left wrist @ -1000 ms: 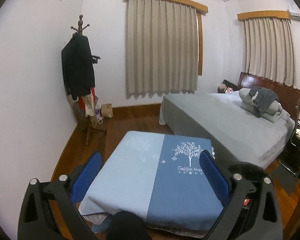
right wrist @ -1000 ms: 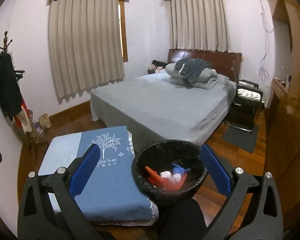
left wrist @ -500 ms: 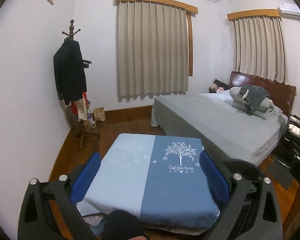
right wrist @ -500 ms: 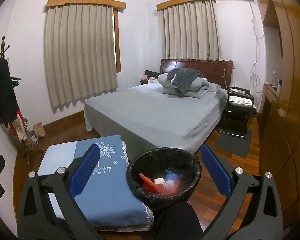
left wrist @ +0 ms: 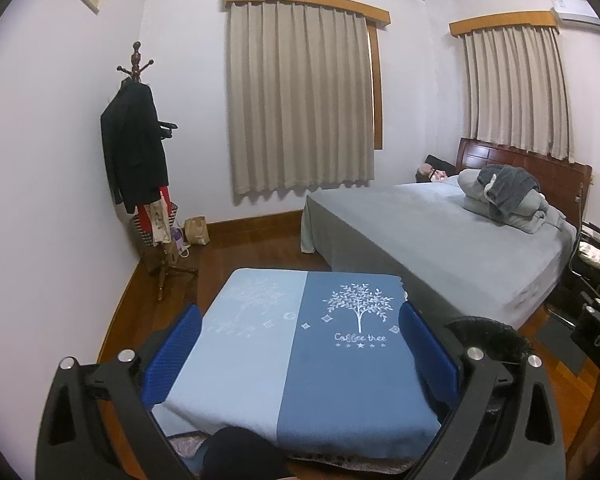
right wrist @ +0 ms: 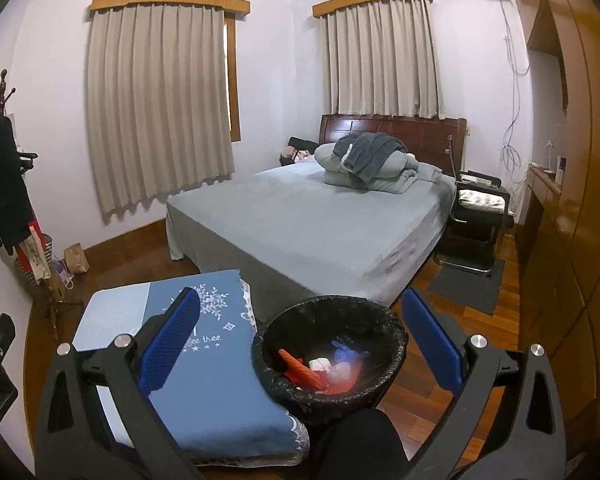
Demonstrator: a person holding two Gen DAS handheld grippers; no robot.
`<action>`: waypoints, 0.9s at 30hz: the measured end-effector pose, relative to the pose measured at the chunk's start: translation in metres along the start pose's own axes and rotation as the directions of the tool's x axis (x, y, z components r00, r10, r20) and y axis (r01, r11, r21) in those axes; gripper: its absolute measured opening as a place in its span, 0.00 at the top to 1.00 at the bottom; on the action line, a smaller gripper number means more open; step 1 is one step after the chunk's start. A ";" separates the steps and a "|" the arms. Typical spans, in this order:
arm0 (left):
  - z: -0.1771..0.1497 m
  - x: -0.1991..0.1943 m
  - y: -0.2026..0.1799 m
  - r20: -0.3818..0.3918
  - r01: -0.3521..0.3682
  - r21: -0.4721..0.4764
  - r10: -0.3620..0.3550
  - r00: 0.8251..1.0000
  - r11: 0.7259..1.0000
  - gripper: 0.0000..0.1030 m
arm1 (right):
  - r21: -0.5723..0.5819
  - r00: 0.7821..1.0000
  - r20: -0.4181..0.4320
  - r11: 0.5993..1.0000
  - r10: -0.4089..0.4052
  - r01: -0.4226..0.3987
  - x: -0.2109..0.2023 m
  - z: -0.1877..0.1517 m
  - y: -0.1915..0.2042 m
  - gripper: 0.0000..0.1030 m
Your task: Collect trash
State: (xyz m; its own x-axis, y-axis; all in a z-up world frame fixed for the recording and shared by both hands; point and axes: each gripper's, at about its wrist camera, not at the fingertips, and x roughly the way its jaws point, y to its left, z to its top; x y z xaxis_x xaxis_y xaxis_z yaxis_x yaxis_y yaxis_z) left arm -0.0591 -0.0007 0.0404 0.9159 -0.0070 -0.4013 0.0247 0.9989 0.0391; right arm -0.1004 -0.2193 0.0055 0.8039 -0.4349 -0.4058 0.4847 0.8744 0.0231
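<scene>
Both cameras have pulled back and tipped up since a second ago, so more wall shows above the curtains. Beside the table [right wrist: 204,408], just at its right edge, stands the bin [right wrist: 380,384] (trash [right wrist: 320,370] lies inside, red, white and blue). Left gripper [left wrist: 300,354] hangs above the table and right gripper [right wrist: 300,340] above the bin's near rim, both spread wide with nothing between the fingers.
</scene>
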 end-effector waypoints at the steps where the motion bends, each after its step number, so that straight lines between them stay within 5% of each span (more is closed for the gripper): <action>1: -0.001 0.000 -0.001 0.001 0.001 0.002 -0.001 1.000 1.000 0.06 | 0.000 1.000 -0.002 1.000 0.001 -0.001 0.002 0.000 -0.002 0.05; 27: -0.003 0.028 -0.001 -0.048 -0.010 -0.003 0.010 0.999 1.000 0.06 | -0.006 0.999 -0.049 1.000 -0.021 0.021 0.032 -0.006 -0.005 0.05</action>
State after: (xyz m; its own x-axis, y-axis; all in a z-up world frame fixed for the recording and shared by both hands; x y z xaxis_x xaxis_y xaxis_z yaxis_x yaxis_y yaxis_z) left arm -0.0353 -0.0015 0.0263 0.8958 0.0054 -0.4444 0.0141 0.9991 0.0404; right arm -0.0791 -0.2367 -0.0134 0.7757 -0.4425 -0.4501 0.4993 0.8664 0.0088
